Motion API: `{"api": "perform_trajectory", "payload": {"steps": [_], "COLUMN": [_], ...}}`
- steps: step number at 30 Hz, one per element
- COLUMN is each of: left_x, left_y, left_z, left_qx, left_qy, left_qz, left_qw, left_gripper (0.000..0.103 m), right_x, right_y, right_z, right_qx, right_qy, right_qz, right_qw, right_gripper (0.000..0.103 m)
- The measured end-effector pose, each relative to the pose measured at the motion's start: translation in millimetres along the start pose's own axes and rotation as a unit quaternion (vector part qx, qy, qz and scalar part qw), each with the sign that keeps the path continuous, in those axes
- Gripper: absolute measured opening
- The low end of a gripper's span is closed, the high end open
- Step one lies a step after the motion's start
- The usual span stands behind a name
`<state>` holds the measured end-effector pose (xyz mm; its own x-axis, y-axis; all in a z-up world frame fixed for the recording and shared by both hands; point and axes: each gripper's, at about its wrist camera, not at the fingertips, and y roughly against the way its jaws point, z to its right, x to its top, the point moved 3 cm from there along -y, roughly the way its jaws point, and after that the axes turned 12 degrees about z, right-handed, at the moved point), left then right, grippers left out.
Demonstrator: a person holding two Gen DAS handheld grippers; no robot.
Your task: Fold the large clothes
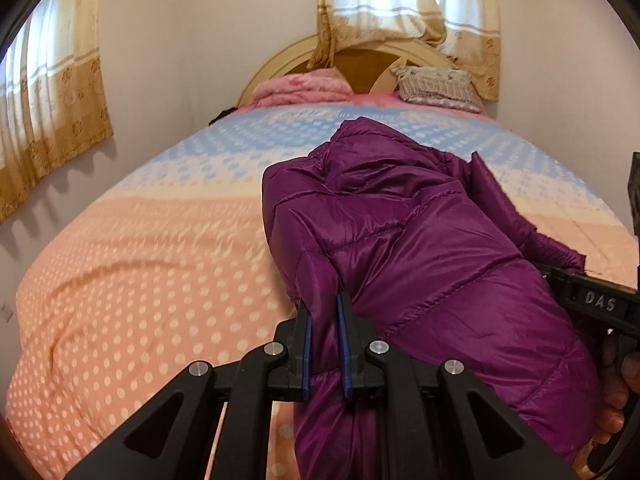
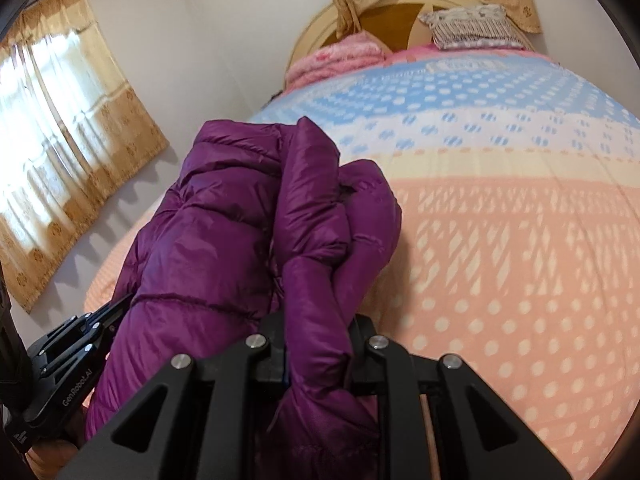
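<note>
Spanning both views: bed with dotted peach-and-blue cover (pillows at headboard). Purple puffer jacket, bunched, hanging over the cover. Left gripper clamps a jacket fold; right gripper pinches another.

Purple quilted jacket; bedspread peach, white-dotted, blue band beyond; pink blanket; gold-patterned curtains.

The purple jacket bulks up mid-bed. Left of the jacket, the bedspread lies bare; beyond the jacket, pillows line the headboard.
</note>
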<state>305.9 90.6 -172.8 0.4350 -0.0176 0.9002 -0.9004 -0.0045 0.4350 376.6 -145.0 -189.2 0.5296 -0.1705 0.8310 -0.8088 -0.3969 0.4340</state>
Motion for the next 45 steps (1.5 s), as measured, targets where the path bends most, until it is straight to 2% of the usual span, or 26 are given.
{"api": "perform_trajectory", "payload": {"steps": [6,9,11,16,19,20,21,23,28,31,35,37,45], "left_x": [-13.5,-15.7,-13.9,-14.8,-10.9,-8.8,-6.5,2.1,29.3,43.8,60.4,64.5,76.1], "left_y": [-5.6,-6.0,-5.7,-6.7,-1.7,2.1,7.1,22.2,77.0,116.3,175.0,196.1,222.0], "left_z": [-4.9,-5.0,-6.0,-17.8,-19.3,-21.4,-22.6,-24.0,-29.0,-33.8,-43.2,-47.1,-51.0], "left_qx": [0.011,0.021,0.039,0.046,0.053,0.054,0.054,0.053,0.049,0.053,0.058,0.060,0.060], "left_qy": [-0.002,-0.002,0.002,0.019,0.017,0.019,0.020,0.023,0.027,0.029,0.038,0.046,0.052], "left_qz": [-0.004,-0.002,0.000,-0.007,-0.013,-0.011,-0.007,0.007,0.048,0.075,0.126,0.148,0.173], "left_qw": [0.9999,0.9998,0.9992,0.9987,0.9983,0.9983,0.9983,0.9983,0.9972,0.9954,0.9895,0.9860,0.9817], "left_gripper": [0.024,0.037,0.056,0.067,0.068,0.068,0.068,0.068,0.068,0.068,0.076,0.078,0.079], "right_x": [-3.2,-6.1,-8.9,-9.0,-4.3,-2.0,0.1,6.7,20.8,27.1,27.0,25.4,30.5], "right_y": [-1.8,-4.5,-6.0,-7.4,-3.8,0.0,3.5,16.7,61.5,105.3,173.7,195.3,216.0], "right_z": [-0.5,-1.3,1.4,0.4,-1.2,-1.7,-2.1,-6.7,-31.5,-52.1,-75.0,-82.5,-109.6], "right_qx": [-0.006,-0.013,-0.018,-0.025,-0.032,-0.035,-0.036,-0.034,-0.052,-0.063,-0.079,-0.083,-0.069], "right_qy": [0.006,0.004,-0.001,0.003,0.002,0.001,0.001,0.004,0.053,0.089,0.122,0.126,0.148], "right_qz": [-0.010,-0.014,-0.018,-0.025,-0.025,-0.023,-0.019,-0.002,0.025,0.052,0.109,0.131,0.156], "right_qw": [1.000,1.000,1.000,0.999,0.999,0.999,0.999,0.999,0.997,0.993,0.983,0.980,0.974], "right_gripper": [0.023,0.027,0.030,0.036,0.042,0.047,0.056,0.065,0.066,0.066,0.080,0.081,0.081]}}
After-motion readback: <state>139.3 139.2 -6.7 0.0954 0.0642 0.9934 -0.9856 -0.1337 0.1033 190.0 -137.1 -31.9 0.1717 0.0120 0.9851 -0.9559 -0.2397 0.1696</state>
